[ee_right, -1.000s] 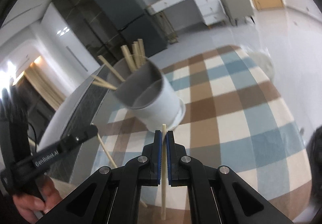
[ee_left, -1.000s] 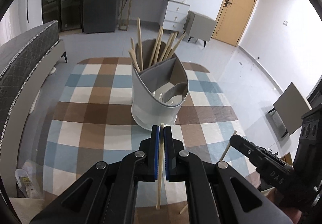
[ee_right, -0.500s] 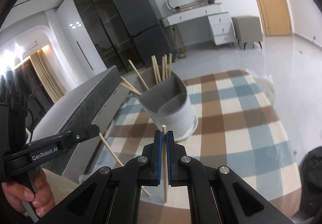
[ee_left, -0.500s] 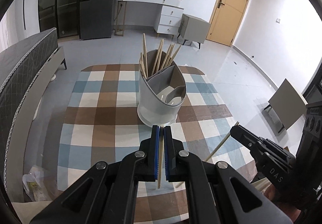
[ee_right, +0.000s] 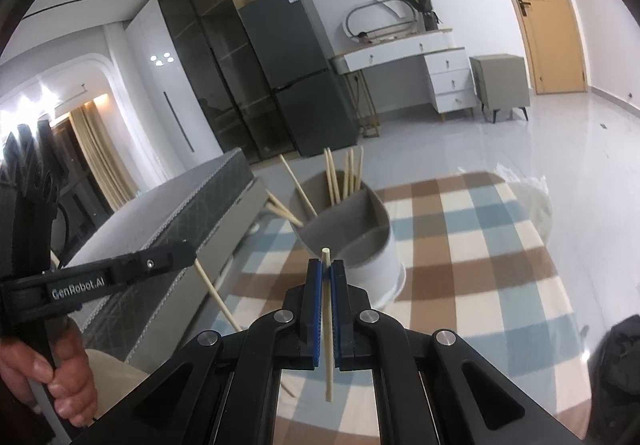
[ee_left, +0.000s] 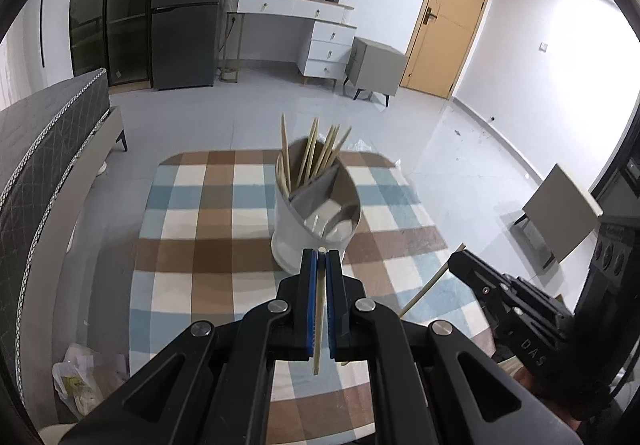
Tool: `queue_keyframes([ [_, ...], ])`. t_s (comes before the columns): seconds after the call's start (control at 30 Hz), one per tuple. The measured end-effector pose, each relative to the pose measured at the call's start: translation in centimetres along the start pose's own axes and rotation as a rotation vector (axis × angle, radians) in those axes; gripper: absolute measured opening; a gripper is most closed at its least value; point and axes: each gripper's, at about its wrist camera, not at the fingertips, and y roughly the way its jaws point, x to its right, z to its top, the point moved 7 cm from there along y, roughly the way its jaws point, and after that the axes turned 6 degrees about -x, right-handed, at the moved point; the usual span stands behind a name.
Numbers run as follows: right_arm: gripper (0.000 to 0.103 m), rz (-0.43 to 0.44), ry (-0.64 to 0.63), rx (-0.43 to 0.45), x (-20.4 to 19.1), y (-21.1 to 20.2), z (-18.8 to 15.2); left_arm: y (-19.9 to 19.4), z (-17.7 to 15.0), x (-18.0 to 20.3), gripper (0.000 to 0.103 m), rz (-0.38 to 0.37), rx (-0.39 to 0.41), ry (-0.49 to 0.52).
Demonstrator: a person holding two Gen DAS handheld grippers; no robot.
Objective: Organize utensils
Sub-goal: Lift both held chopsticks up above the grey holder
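The grey utensil holder stands on the checked worktop, split by inner walls into compartments. Its far compartment holds a bunch of wooden chopsticks leaning upright and fanned out; the near compartments show pale insides, and what lies in them is too unclear to name.

The left gripper, just in front of the holder, has its fingers clamped on the left chopstick, which runs down between the blue pads. The right gripper, also just before the holder, is clamped on the right chopstick in the same way.

Compared with a second ago, the holder looks smaller and lower in both views, with more of the room's floor around it, and both grippers stay closed on their sticks.

The holder is smooth, oval and matte; the chopsticks are thin, pale and straight; the worktop cloth is a brown, blue and cream plaid.
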Motion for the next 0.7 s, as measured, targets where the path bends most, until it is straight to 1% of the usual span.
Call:
queue_keyframes([
  [0.17,0.003,0.018,0.015,0.033,0.1,-0.2,3.5,-1.3,3.3,0.0,0.0,-0.011,0.034,-0.008],
  [0.3,0.003,0.02,0.002,0.063,-0.1,-0.3,7.0,-2.2,6.8,-0.1,0.0,-0.009,0.087,-0.004],
  [0.53,0.003,0.031,-0.032,0.12,-0.7,0.6,13.9,-2.3,11.8,-0.4,0.0,-0.023,0.135,-0.01],
  [0.6,0.003,0.036,-0.037,0.13,-0.9,1.0,15.3,-2.2,13.5,-0.4,0.0,-0.033,0.153,-0.005],
  [0.7,0.003,0.034,-0.048,0.144,-1.0,2.1,17.3,-1.9,14.8,-0.8,0.0,-0.035,0.164,-0.004],
])
